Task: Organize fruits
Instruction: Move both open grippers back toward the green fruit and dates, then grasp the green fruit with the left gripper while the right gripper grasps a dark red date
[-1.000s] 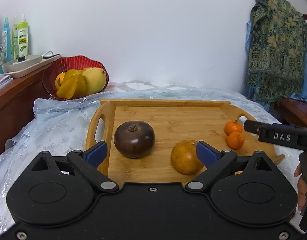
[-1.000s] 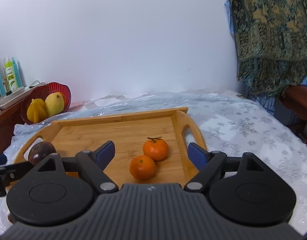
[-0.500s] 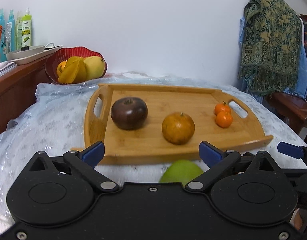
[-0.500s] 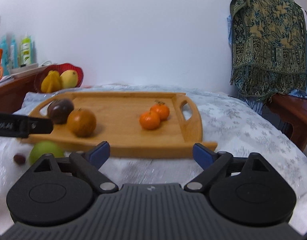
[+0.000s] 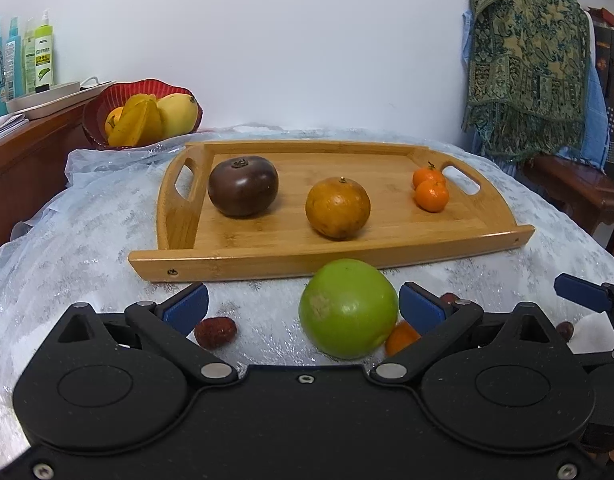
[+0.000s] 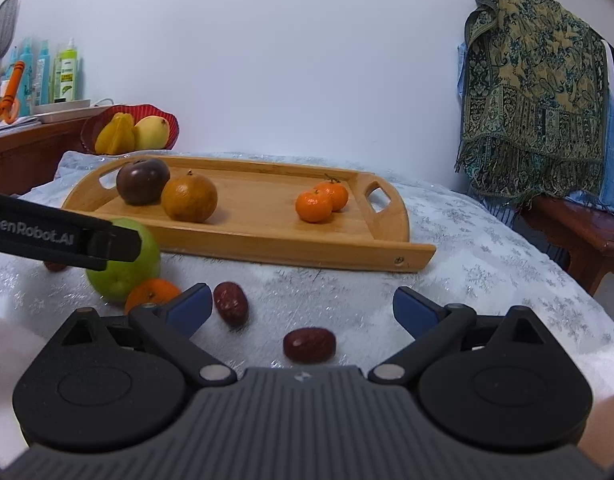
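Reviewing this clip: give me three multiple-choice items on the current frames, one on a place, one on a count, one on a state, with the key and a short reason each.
1. Where does the green fruit lie?
A. on the wooden tray
B. on the cloth before the tray
C. in the red bowl

2. How many fruits lie on the wooden tray?
A. two
B. four
C. six

3. How do the right tongs stand?
A. open, gripping nothing
B. shut on a date
C. shut on a mandarin

Key: 1 B, it sits on the cloth in front of the tray's near edge. 2 B, a dark fruit, a brownish orange and two small mandarins. 3 A, the pads stand apart, with a date lying untouched between them.
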Available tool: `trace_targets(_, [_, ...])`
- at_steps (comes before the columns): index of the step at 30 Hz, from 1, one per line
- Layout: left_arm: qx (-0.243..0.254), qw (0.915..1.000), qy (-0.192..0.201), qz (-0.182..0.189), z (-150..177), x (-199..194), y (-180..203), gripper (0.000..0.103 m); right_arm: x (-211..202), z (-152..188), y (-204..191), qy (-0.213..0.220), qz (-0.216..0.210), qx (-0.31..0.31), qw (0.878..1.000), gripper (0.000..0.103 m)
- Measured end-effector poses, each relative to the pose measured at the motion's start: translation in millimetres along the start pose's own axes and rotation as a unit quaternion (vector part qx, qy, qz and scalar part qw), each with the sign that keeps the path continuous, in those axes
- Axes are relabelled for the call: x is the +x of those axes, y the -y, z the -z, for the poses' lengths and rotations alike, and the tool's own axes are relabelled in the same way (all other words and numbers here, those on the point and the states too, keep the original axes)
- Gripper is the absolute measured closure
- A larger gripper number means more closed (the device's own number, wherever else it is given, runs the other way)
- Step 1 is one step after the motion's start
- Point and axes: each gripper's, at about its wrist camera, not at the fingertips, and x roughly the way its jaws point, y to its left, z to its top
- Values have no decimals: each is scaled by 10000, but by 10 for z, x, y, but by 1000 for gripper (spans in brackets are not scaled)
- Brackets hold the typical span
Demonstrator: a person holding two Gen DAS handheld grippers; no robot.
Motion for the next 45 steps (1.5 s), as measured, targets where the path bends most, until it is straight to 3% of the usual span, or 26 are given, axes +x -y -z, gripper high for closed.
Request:
trace_targets(4, [-3,10000,-41,70,25,-8,10,2,-8,38,2,-63,-16,71,10000,7])
trace_targets(11, [145,9995,-133,230,60,-7,68,25,3,84,1,-186,-56,177,9997,17])
trace_targets(17, [126,9992,-146,346,67,-7,75,34,11,102,7,-255,-30,256,9993,29])
trace_targets(23, [26,9992,-175,372,75,2,77,35,31,117,20,-351,-69,370,9987,43])
trace_targets(29, [-168,9984,-239,481,69,22,50,36,38,126,13,-382,-111,411,9984,48])
trace_targets(33, [-359,9973,-303,568,54,67,18,36,40,126,11,-385,-132,438,9982,62])
trace_targets(36, [-553,9951,-372,728,44,85,-12,46,40,125,15,-379,-138,458,9981,68])
trace_targets(45, [-321,9981,-216,470,32,17,92,48,-4,90,68,-179,-120,662,9976,71])
